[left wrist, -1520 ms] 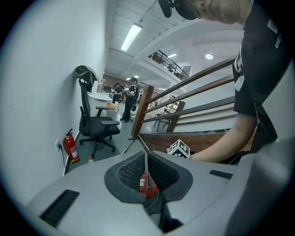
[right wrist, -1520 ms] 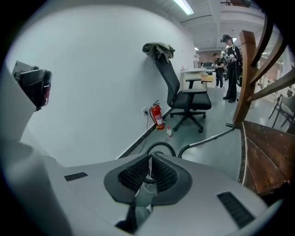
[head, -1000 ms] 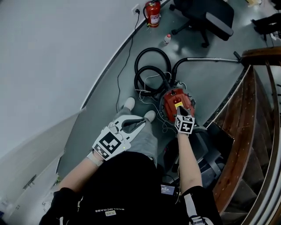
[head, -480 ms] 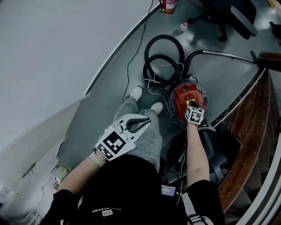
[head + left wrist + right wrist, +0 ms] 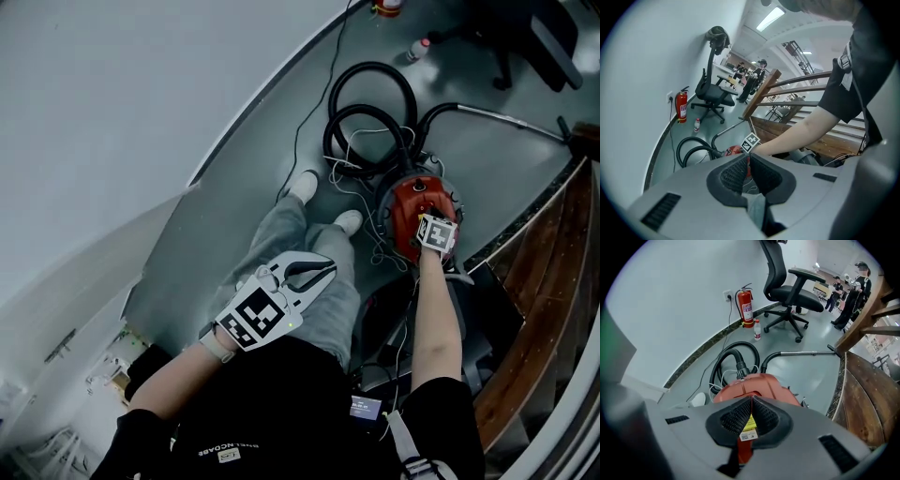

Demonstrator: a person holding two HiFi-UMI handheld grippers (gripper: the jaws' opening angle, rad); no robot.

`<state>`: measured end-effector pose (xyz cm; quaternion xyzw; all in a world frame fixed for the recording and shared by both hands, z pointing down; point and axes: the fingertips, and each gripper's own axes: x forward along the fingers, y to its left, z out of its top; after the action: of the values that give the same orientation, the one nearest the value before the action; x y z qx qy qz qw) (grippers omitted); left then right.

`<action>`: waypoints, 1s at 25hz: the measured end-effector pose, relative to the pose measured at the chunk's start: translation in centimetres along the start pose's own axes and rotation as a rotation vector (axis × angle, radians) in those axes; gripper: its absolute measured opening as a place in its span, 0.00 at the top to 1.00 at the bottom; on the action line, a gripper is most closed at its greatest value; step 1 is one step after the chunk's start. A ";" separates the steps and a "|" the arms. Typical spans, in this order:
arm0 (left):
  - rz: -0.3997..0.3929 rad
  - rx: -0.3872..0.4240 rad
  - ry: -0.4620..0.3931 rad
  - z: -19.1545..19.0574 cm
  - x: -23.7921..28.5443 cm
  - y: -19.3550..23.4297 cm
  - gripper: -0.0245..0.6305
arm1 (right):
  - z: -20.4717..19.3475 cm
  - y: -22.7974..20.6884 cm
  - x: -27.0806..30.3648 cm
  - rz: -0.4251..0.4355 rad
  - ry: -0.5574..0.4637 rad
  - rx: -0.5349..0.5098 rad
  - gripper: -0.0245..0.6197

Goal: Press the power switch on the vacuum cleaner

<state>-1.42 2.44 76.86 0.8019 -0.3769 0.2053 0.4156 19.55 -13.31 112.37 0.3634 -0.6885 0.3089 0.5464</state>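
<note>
R gripper jaws pressed together, empty, tips over red vacuum cleaner. L gripper jaws closed too, empty, above lap.

Floor: smooth grey-green floor, met by a pale wall from 7 to 12 o'clock in the head view.
Centre: red dome-shaped plastic vacuum cleaner, standing on the floor.
Vacuum's 11 o'clock: black ribbed hose coiled in loops and joined to the body, with a thin white cable tangled beside it.
Vacuum's 2 o'clock: silver metal wand tube, lying flat.
Vacuum's 12 o'clock, well apart: small clear plastic bottle, red fire extinguisher against the wall, and black wheeled office chair.
Vacuum's 9 o'clock: two white shoes, near the body.
</note>
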 end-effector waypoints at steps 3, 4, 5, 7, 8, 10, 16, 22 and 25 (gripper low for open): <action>0.000 -0.004 0.003 -0.4 -0.1 0.0 0.94 | 0.2 0.1 0.7 -0.018 0.026 -0.046 0.92; 0.004 -0.004 0.005 -0.5 -0.2 0.1 0.94 | 0.2 0.1 0.8 -0.027 0.030 -0.051 0.92; 0.009 -0.006 0.006 -0.6 -0.2 0.3 0.94 | 0.3 0.1 0.9 -0.034 0.030 -0.051 0.92; 0.016 -0.019 0.003 -0.7 -0.3 0.6 0.94 | 0.2 0.1 1.0 -0.040 0.024 -0.047 0.92; 0.017 -0.026 0.000 -0.8 -0.3 0.6 0.94 | 0.2 0.1 1.1 -0.040 0.020 -0.046 0.92; 0.014 -0.032 -0.003 -0.9 -0.3 0.6 0.94 | 0.2 0.2 1.2 -0.038 0.019 -0.050 0.92; 0.003 -0.043 -0.003 -1.0 0.0 0.2 0.94 | 0.3 -0.1 1.6 -0.035 0.054 -0.069 0.92; 0.008 -0.045 -0.008 -0.7 0.2 0.2 0.94 | 0.2 0.1 1.5 -0.030 0.064 -0.093 0.92; 0.009 -0.039 -0.012 -0.4 -0.2 0.2 0.94 | 0.7 0.8 0.9 -0.014 0.070 -0.114 0.92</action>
<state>-1.74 2.76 77.08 0.7931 -0.3868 0.1949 0.4281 18.37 -13.58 113.04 0.3255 -0.6829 0.2781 0.5920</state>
